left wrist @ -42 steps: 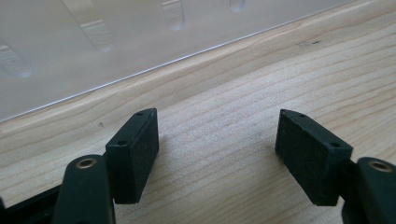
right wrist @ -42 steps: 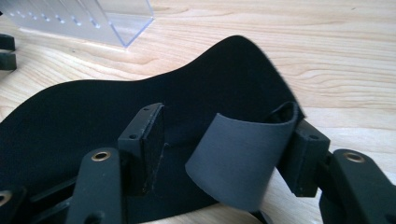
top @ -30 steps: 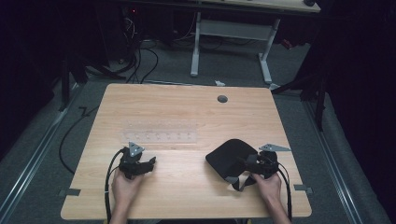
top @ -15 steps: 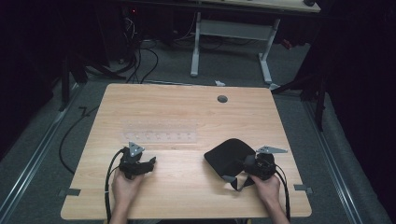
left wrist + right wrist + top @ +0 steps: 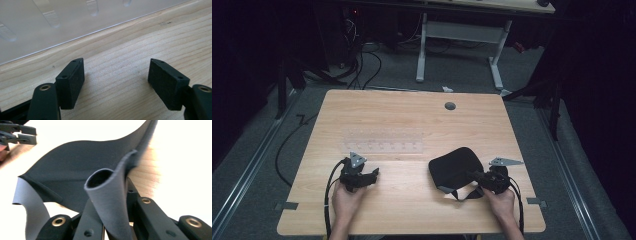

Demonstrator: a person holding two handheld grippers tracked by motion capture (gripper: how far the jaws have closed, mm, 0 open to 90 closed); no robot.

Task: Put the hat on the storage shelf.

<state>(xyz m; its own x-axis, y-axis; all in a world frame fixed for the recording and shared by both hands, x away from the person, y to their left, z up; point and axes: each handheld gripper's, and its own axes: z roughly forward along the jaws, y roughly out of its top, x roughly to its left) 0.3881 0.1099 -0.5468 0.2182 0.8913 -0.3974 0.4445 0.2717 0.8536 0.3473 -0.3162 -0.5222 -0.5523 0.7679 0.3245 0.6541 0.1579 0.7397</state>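
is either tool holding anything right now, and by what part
The right tool has just closed on the black fabric pouch, pinching a fold of its near edge. The left tool stands open over bare wood, holding nothing.

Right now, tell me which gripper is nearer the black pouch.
Right. The right gripper is clamped on the black pouch's edge, its jaws having just closed. The left gripper rests open on the table, apart from it.

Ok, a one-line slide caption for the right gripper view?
Right gripper pinching a fold of the black fabric piece on the wooden table.
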